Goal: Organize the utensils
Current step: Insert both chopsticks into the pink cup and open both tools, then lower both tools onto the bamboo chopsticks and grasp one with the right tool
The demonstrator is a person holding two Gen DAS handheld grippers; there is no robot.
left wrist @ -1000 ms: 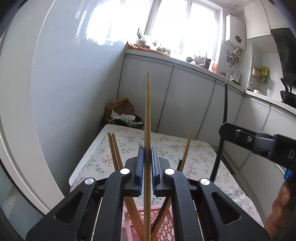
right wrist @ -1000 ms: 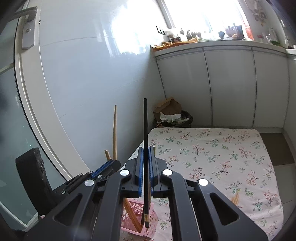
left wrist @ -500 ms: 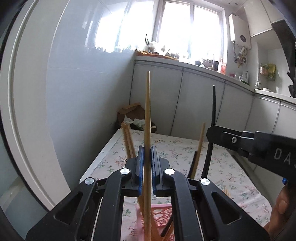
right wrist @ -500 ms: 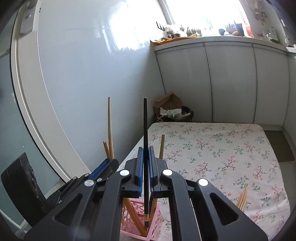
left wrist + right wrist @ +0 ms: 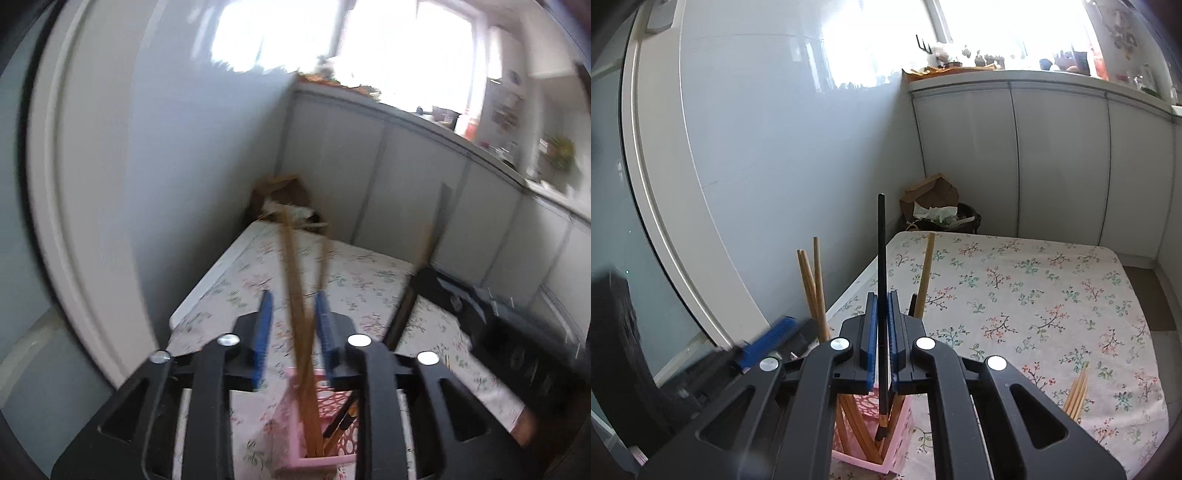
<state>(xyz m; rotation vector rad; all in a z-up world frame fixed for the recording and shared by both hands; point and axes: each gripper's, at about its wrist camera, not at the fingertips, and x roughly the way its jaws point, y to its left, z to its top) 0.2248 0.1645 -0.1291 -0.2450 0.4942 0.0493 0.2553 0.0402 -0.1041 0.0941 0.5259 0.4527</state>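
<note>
Since half a second ago your left gripper (image 5: 293, 332) has let go: its blue pads now stand well apart, and the wooden chopstick (image 5: 295, 295) it was clamping stands loose between them, lower end down in the pink basket (image 5: 295, 443). That view is motion-blurred, so you cannot tell whether the chopstick touches either pad. Your right gripper (image 5: 882, 339) is closed on the black chopstick (image 5: 881, 258), which is upright, its lower tip hanging inside the pink basket (image 5: 905, 410). Beside it in the right wrist view, several wooden chopsticks (image 5: 812, 280) lean out of the basket to the left, and one more (image 5: 927, 266) leans to the right of the black one. The basket sits close to the near left corner of the bench (image 5: 1034, 295), which wears a floral cloth. A loose bundle of wooden chopsticks (image 5: 1078, 391) lies on the cloth toward the near right edge, well apart from the basket. Beyond the far left corner of the bench, a dark bin with a cardboard box (image 5: 932, 192) and crumpled paper stands against the white cabinets (image 5: 1052, 155).
</note>
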